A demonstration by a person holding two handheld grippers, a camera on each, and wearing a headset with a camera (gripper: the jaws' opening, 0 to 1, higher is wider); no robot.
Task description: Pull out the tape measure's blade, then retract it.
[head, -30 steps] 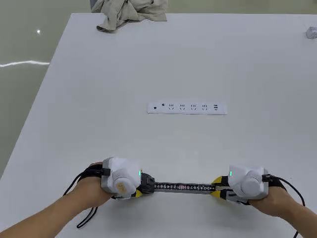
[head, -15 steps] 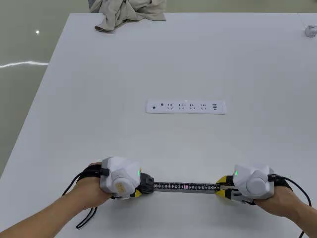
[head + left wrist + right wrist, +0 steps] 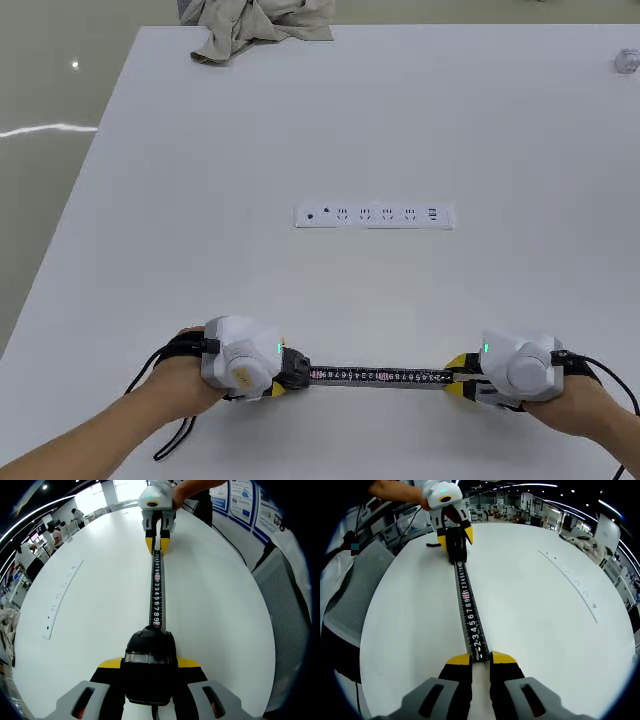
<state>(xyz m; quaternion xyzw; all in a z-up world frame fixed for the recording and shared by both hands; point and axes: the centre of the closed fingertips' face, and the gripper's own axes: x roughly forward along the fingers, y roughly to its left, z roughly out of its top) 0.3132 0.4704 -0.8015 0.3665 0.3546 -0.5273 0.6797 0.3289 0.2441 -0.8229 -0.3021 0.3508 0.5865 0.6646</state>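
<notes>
Near side of the power strip (image 3: 374,216), my left gripper (image 3: 284,371) clamps the tape measure case (image 3: 150,666), right gripper (image 3: 480,659) pinches the blade (image 3: 467,605) tip; blade seems thin, springy, best held there.

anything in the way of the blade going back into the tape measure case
Nothing visible. The blade runs straight over bare table from the right gripper to the tape measure case in the left gripper; the power strip lies well to one side.
</notes>
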